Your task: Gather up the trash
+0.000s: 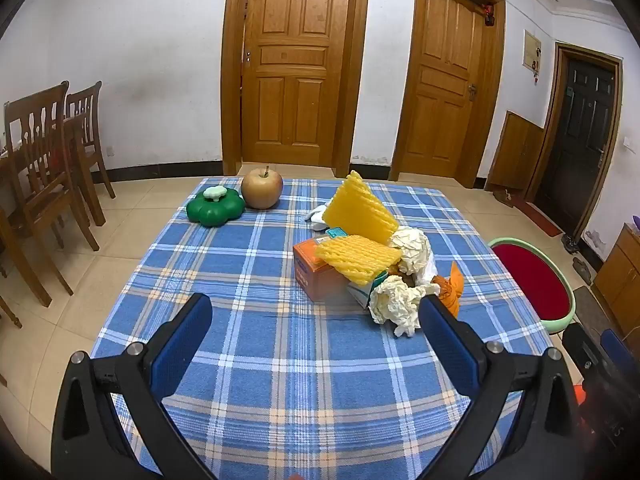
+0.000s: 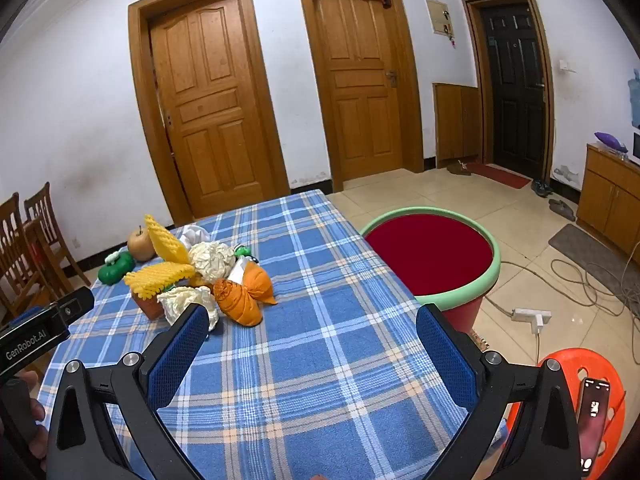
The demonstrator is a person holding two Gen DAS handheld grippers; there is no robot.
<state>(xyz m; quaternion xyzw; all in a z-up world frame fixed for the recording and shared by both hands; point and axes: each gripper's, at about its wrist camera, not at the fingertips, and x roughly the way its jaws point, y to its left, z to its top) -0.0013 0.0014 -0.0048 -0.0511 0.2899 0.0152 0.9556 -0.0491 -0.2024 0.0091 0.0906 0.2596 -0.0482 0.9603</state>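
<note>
Risking a spill first of all: sitting as a loose heap on the plaid tablecloth [image 1: 256, 360], with two yellow foam fruit nets [image 1: 360, 258] leaning on an orange carton [image 1: 316, 276], crumpled paper wads [image 1: 394, 304] tucked against it, and an orange cloth bundle [image 2: 240, 296] at the near side, so probably toppling or scattering if nudged by a finger going for a single piece. Likely squashing and slipping under a pinch too, being light foam and paper, and possibly dragging the cloth along with any low scrape across the table. Also courting a mix-up: resting just beyond the heap, an apple [image 1: 262, 188] and a green flower-shaped lidded container [image 1: 215, 208], neither obviously trash, and easily swept along. Waiting beside the table's right edge, near the heap but lower, a red bin with a pale green rim [image 2: 432, 256], with a drop short of it landing on the tiled floor among cables. Hovering over the near part of the cloth, left gripper [image 1: 316, 336] and right gripper [image 2: 312, 344], both spread as wide as they go, holding nothing, touching nothing, blue pads [image 1: 180, 344] tilting downward toward the pile.
</note>
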